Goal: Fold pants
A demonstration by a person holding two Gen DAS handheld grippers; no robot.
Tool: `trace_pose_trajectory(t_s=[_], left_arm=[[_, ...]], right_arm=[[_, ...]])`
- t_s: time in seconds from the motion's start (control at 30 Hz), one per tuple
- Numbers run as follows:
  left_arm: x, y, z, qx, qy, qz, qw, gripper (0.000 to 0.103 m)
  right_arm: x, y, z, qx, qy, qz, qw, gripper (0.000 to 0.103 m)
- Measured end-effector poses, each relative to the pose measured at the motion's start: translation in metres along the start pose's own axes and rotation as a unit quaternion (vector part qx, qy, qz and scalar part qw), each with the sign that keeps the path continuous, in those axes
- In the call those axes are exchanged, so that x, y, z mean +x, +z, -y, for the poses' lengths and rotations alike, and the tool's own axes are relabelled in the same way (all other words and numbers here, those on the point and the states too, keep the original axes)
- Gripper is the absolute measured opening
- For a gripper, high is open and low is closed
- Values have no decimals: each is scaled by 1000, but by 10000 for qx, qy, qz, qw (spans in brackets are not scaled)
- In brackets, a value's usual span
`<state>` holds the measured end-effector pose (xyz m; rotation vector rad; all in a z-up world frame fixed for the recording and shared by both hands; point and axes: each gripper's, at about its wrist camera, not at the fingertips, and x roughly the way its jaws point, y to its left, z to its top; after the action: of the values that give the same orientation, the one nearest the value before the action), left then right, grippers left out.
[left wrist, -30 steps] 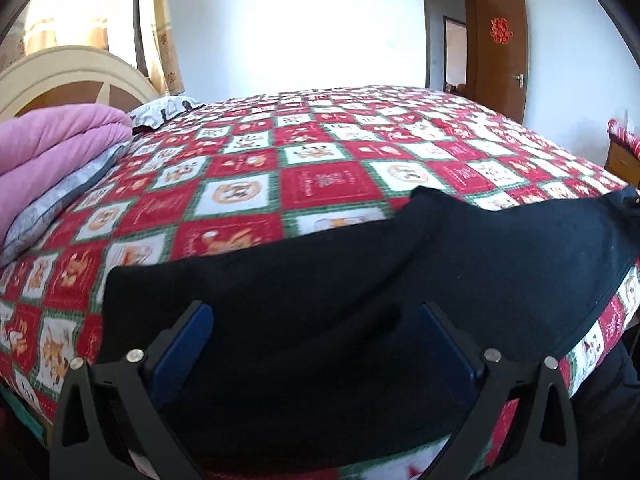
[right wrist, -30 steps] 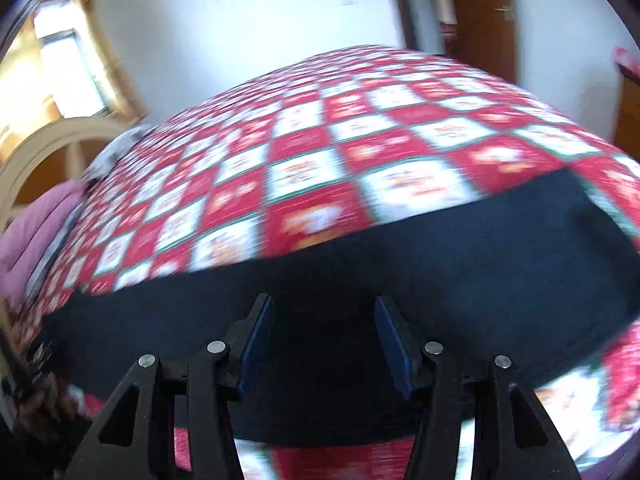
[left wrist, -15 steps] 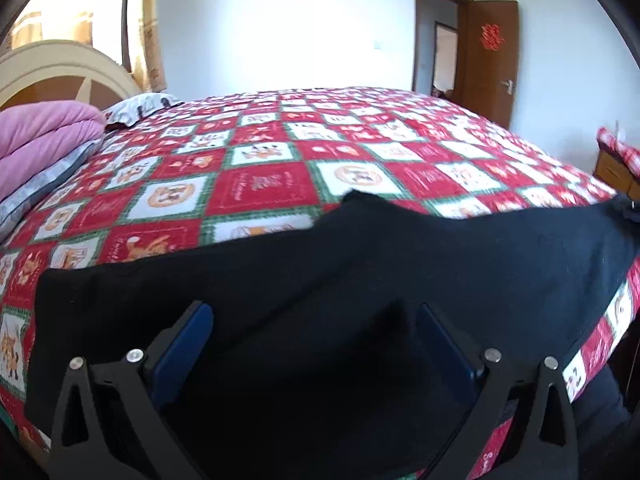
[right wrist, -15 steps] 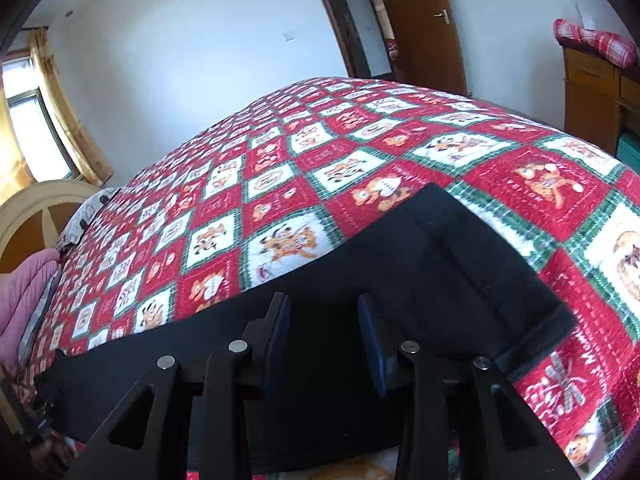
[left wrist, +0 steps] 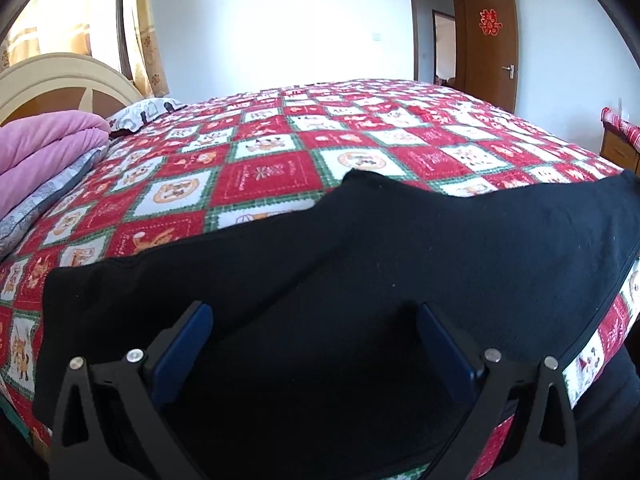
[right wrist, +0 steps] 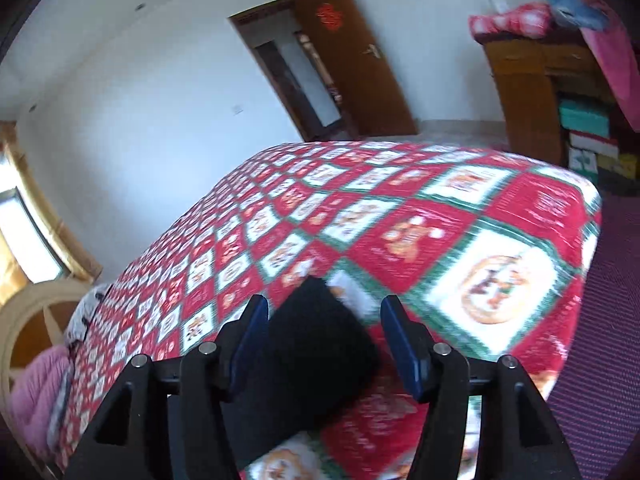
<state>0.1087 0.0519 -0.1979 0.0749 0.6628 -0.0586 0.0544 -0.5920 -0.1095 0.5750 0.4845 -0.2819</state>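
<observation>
The black pants [left wrist: 360, 264] lie flat along the near edge of the bed, over a red, white and green patterned quilt [left wrist: 264, 172]. My left gripper [left wrist: 312, 324] is open wide and hovers over the middle of the pants, holding nothing. In the right wrist view, one end of the pants [right wrist: 316, 344] shows as a dark strip between the jaws. My right gripper [right wrist: 324, 320] is open around that end, close above it. The right wrist view is blurred.
A pink folded blanket [left wrist: 44, 148] and a pillow [left wrist: 140, 114] lie by the cream headboard [left wrist: 60, 80] at the left. A brown door [left wrist: 492, 44] stands open at the back right. A wooden cabinet [right wrist: 532, 92] stands past the bed's corner, with purple floor [right wrist: 608, 320] beside it.
My right gripper has swung right along the pants to their end near the bed's corner, and its jaws have opened wider. My left gripper stays open over the pants and has shifted a little.
</observation>
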Motion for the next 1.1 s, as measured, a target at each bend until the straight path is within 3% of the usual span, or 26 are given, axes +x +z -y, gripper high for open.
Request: trace_pose_trajectory(t_s=[0.2, 0.37, 0.57, 0.87, 0.93, 1.0, 1.1], left_arm=[[-2, -3, 0, 21, 125, 145, 9998, 103], [-8, -3, -10, -133, 553, 330, 9978, 103], [-2, -9, -30, -643, 363, 152, 9972, 103], [-3, -10, -32, -740, 477, 192, 9959, 103], [-3, -10, -34, -794, 474, 181, 9956, 103], [-1, -11, -34, -779, 486, 161, 9956, 103], [-1, -11, -32, -747, 519, 155, 9957, 103]], right_arm=[[3, -16, 29, 283, 34, -141, 9995, 60], [7, -20, 19, 150, 195, -238, 9994, 60], [10, -26, 8, -219, -46, -163, 9996, 60], [16, -37, -9, -788, -149, -106, 9967, 60], [15, -37, -7, -734, -126, -83, 9972, 57], [16, -35, -4, -632, -101, -85, 9979, 40], [17, -32, 8, -286, 44, -95, 9995, 31]])
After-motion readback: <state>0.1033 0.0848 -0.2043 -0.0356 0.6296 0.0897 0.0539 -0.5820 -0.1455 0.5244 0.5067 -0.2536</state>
